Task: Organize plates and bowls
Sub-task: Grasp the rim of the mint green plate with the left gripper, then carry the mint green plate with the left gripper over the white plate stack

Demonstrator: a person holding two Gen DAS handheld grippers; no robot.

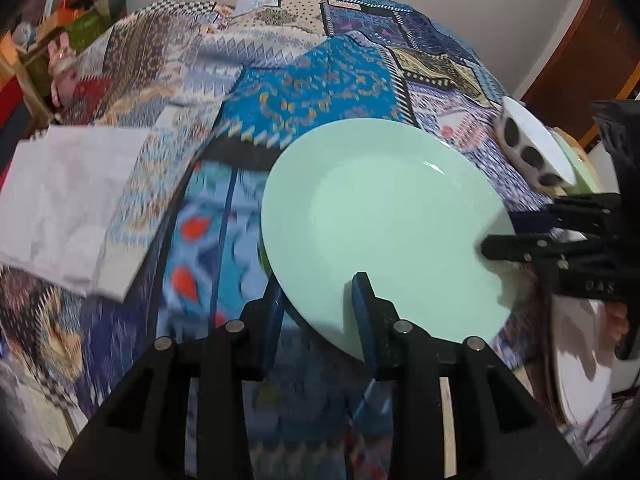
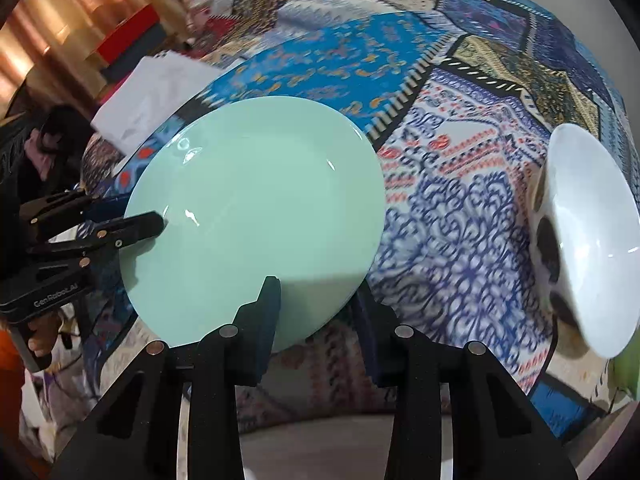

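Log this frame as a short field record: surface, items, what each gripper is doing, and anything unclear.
surface: patchwork-patterned cloth
main item: round mint-green plate, lifted and tilted
left gripper: fingers straddle the plate's near rim, gripping it
right gripper: fingers straddle the plate's rim on its side, gripping it
other dishes: white bowl with dark oval spots, right of the plate, tilted
also present: white folded paper on the cloth
unclear: what supports the bowl; image is motion-blurred

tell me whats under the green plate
The patterned cloth shows around the green plate, and both grippers grip its rim. Whatever lies directly beneath it is covered.
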